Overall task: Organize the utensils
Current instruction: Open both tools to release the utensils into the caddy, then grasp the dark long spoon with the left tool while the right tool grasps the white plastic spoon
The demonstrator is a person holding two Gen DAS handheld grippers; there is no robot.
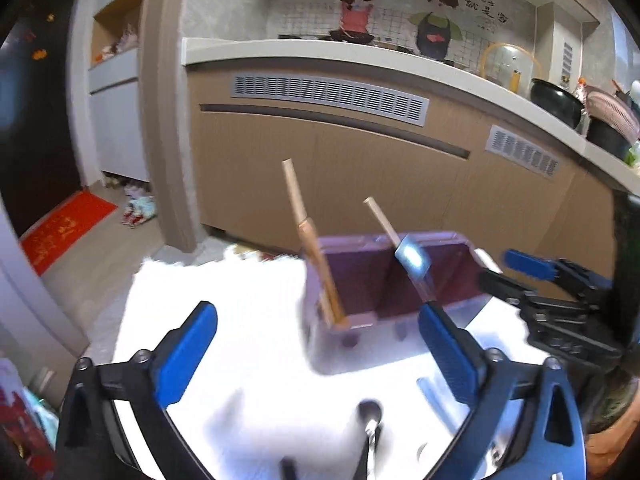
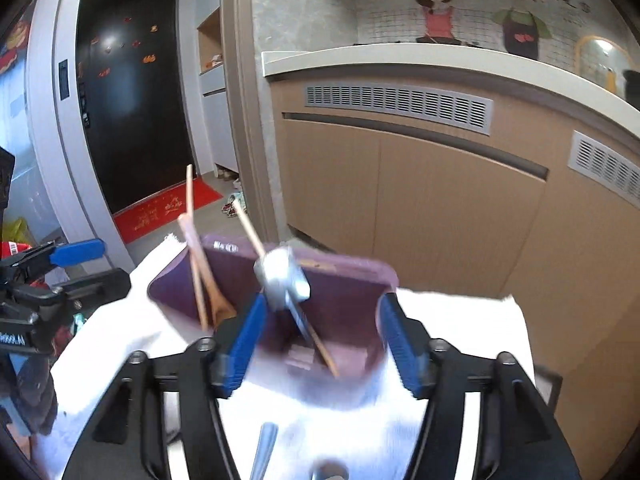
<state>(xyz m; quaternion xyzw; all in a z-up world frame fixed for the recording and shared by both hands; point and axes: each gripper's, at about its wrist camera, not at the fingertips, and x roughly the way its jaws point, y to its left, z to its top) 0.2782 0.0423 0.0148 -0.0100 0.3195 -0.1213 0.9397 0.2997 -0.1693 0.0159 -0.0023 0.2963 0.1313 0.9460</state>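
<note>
Before the left tool (image 1: 316, 344), spread wide and empty, a purple utensil holder (image 1: 360, 280) stood on the white surface (image 1: 240, 300), wooden chopsticks (image 1: 308, 240) leaning inside. From the right view, the right tool (image 2: 320, 340) straddled the holder (image 2: 352, 300), spread, pinching nothing; a metal utensil (image 2: 264, 452) lay nearer, likely stiff and slippery, best taken mid-handle.

Matt purple plastic holder (image 2: 344, 280), wooden chopsticks (image 1: 294, 196), white cloth (image 1: 240, 300)

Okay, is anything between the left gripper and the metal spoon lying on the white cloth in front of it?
Nothing visible. The spoon lies on bare cloth just ahead of the left gripper, whose jaws stand wide open and empty. The purple holder sits farther back, beyond the spoon.
</note>
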